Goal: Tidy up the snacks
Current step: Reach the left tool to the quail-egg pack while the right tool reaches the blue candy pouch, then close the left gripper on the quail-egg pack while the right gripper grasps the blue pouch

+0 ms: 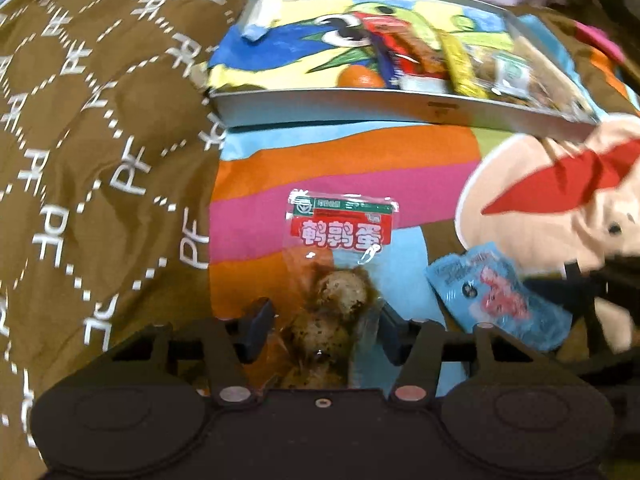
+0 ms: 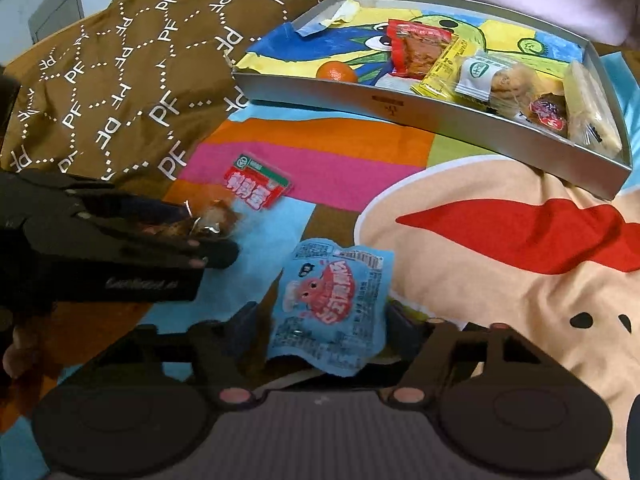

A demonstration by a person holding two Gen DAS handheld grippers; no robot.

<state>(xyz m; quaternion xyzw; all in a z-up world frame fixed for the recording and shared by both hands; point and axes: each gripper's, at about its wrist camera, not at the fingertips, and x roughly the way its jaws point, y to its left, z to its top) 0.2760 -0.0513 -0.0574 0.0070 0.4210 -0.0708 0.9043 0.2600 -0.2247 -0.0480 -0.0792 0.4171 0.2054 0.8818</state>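
A clear quail-egg packet (image 1: 340, 236) with a red and green label and brown eggs lies between the fingers of my left gripper (image 1: 324, 316), which is shut on its egg end. The right wrist view shows that left gripper (image 2: 208, 236) at the left, with the packet's label (image 2: 256, 188) sticking out beyond it. My right gripper (image 2: 324, 316) is shut on a light blue snack packet (image 2: 332, 300) with a pink cartoon print, held just above the sheet. That blue packet (image 1: 500, 292) also shows at the right of the left wrist view.
A shallow grey tray (image 2: 400, 108) with a cartoon lining sits further back. It holds a red packet (image 2: 420, 48), a yellow bar (image 2: 440, 72), a white and green wrapper (image 2: 478, 76) and other snacks at its right end. A brown patterned quilt (image 1: 100, 120) bulges on the left, over a colourful cartoon sheet (image 2: 480, 300).
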